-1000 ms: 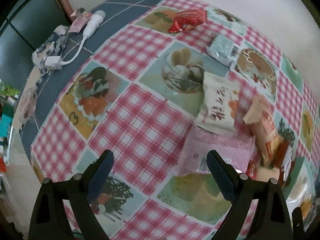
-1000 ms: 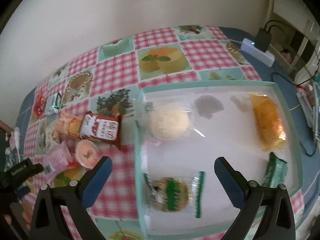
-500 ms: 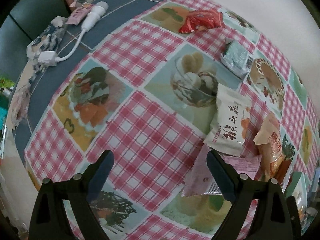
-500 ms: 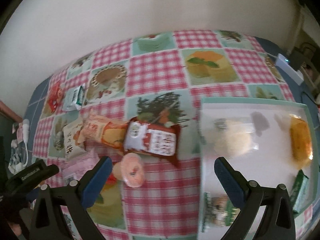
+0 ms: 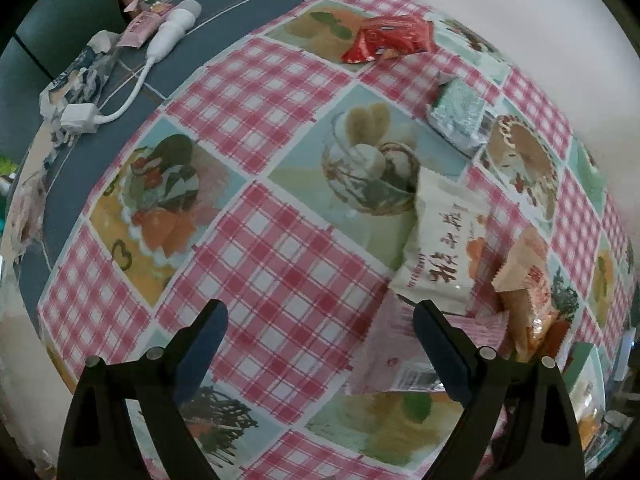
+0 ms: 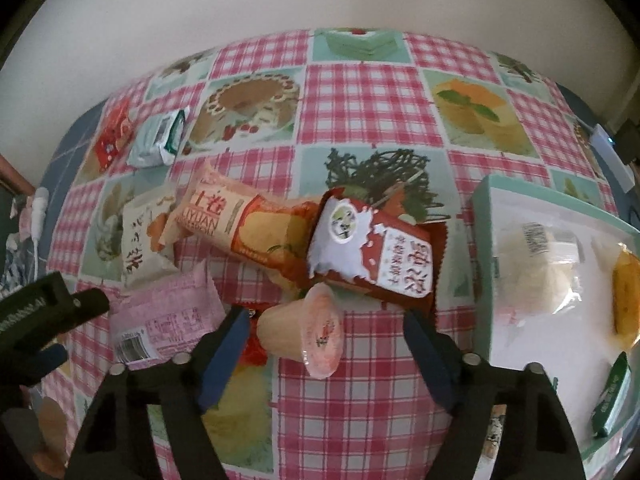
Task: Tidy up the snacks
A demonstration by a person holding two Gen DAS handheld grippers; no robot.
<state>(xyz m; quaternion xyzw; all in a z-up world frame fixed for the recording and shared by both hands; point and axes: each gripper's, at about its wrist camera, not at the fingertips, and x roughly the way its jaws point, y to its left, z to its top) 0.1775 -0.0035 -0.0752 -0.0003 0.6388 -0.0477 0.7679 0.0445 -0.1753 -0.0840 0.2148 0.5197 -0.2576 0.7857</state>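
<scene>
Snacks lie in a heap on the checked tablecloth. In the right wrist view my right gripper point(image 6: 326, 336) is open, its jaws on either side of a pink jelly cup point(image 6: 308, 330) lying on its side. Behind it are a red-and-white packet point(image 6: 372, 256), an orange cake packet point(image 6: 248, 224), a white packet point(image 6: 140, 240) and a pink packet point(image 6: 172, 316). The mint tray point(image 6: 480, 200) at the right holds wrapped snacks. My left gripper point(image 5: 320, 334) is open and empty above the cloth, left of the pink packet point(image 5: 396, 352) and white packet point(image 5: 444, 252).
A red packet point(image 5: 388, 38) and a pale green packet point(image 5: 460, 112) lie toward the wall. A white charger and cable point(image 5: 120, 96) sit on the bare blue table at the far left. A white power strip point(image 6: 608, 148) lies right of the tray.
My right gripper has swung left from over the tray to the snack heap and come down around the jelly cup. My left gripper shifted slightly; the snacks have not moved.
</scene>
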